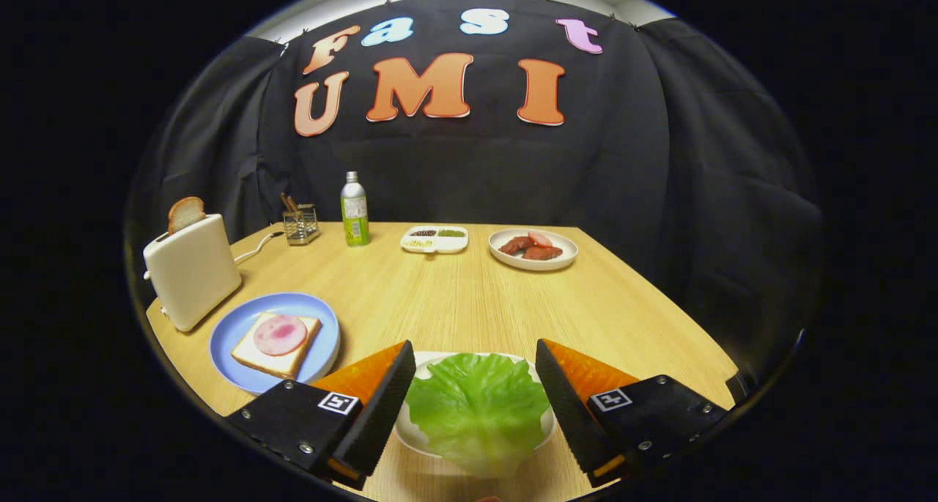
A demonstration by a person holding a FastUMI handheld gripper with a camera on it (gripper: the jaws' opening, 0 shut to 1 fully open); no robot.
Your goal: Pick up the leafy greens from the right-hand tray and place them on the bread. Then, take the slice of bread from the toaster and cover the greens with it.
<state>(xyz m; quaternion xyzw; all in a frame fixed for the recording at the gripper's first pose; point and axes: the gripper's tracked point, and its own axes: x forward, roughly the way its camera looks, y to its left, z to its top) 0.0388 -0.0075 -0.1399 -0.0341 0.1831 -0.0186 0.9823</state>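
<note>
A green lettuce leaf [476,407] lies on a white tray [414,437] directly between my fingers. My gripper [475,366] is open, its fingers standing either side of the leaf without pressing on it. To the left of the fingers a blue plate [322,341] holds a slice of bread [253,355] topped with a pink round of ham [280,334]. Beyond the plate stands a cream toaster [192,271] with a second slice of bread [185,213] sticking up from its slot.
At the far side of the wooden table [454,297] stand a green bottle [355,210], a wire holder [301,225], a divided white dish [434,239] and a white plate of red meat [533,249]. The table edge runs off to the right.
</note>
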